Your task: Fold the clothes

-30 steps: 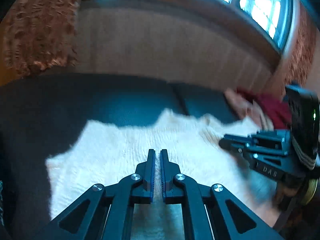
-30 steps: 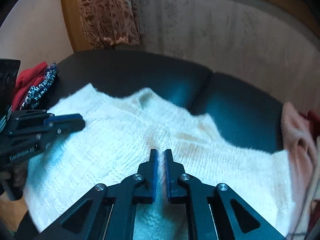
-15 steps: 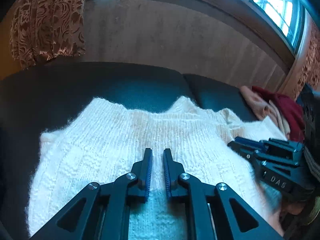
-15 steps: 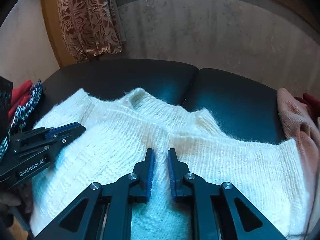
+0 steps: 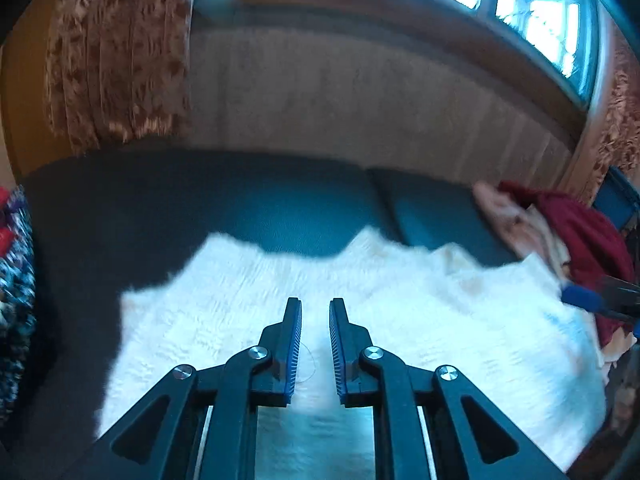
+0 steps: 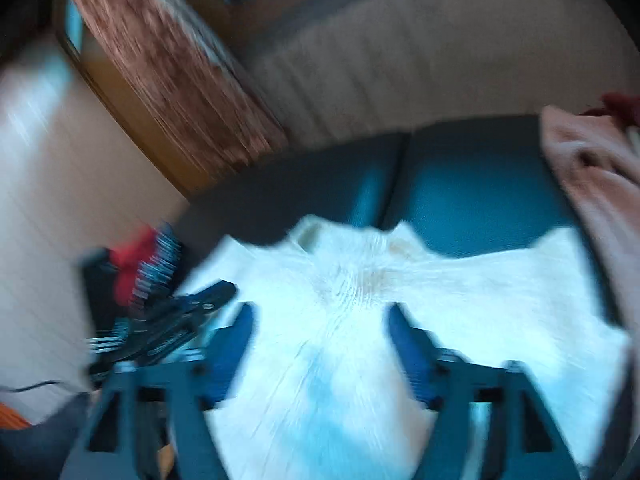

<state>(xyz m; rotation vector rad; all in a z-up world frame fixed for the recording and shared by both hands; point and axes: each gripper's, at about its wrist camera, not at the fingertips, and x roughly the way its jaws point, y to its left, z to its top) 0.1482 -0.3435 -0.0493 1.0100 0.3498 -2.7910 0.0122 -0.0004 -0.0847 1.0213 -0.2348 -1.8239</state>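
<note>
A white knitted sweater [image 5: 400, 320] lies spread flat on the dark sofa seat [image 5: 240, 208], neckline toward the backrest. My left gripper [image 5: 315, 308] hovers over the sweater's near half, its jaws a small gap apart with nothing between them. The right wrist view is blurred by motion. There my right gripper [image 6: 320, 312] stands wide open over the middle of the sweater [image 6: 360, 300], holding nothing. The left gripper [image 6: 212, 294] shows at that view's left edge of the sweater. A blue fingertip of the right gripper [image 5: 580, 298] shows at the sweater's right edge.
A pile of pink and dark red clothes [image 5: 560, 232] sits at the right end of the sofa. Red and patterned blue clothes [image 5: 16, 264] lie at the left end. Behind are the beige backrest [image 5: 360, 112], a brown curtain [image 5: 116, 64] and a window [image 5: 540, 12].
Both grippers opened: the left a little, the right wide. Both pulled back from the sweater, and the right one swung quickly, blurring its view.
</note>
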